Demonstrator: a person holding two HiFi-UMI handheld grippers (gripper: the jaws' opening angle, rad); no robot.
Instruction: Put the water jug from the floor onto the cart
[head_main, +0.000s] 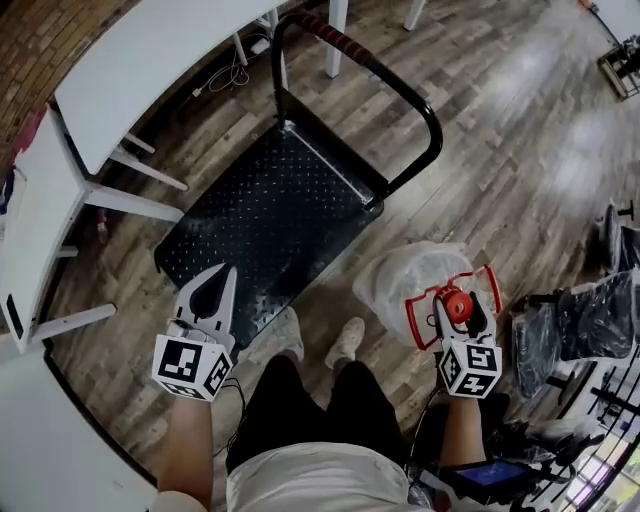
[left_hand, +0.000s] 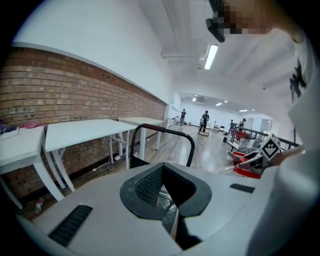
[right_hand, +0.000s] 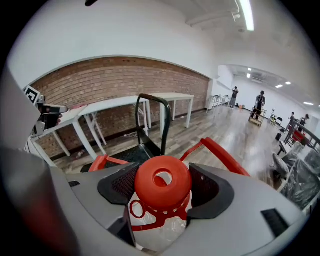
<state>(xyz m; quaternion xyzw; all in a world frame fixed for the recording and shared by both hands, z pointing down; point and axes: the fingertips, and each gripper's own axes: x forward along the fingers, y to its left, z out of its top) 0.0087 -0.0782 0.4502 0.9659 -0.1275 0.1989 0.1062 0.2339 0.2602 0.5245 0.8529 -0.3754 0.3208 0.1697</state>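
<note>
The water jug (head_main: 410, 280) is clear plastic with a red cap (right_hand: 162, 182) and a red carrying handle (right_hand: 225, 152). It is to the right of the cart, over the wood floor. My right gripper (head_main: 460, 310) is shut on the jug's neck just under the cap. The black flat cart (head_main: 270, 215) with its looped push handle (head_main: 400, 95) lies ahead and to the left. My left gripper (head_main: 213, 290) hovers over the cart's near corner, jaws together and holding nothing. Whether the jug's base touches the floor is hidden.
White tables (head_main: 150, 50) stand along the brick wall at the left. Plastic-wrapped chairs (head_main: 590, 320) and metal frames crowd the right edge. The person's shoes (head_main: 345, 340) are between the cart and the jug. People stand far down the hall (right_hand: 260, 100).
</note>
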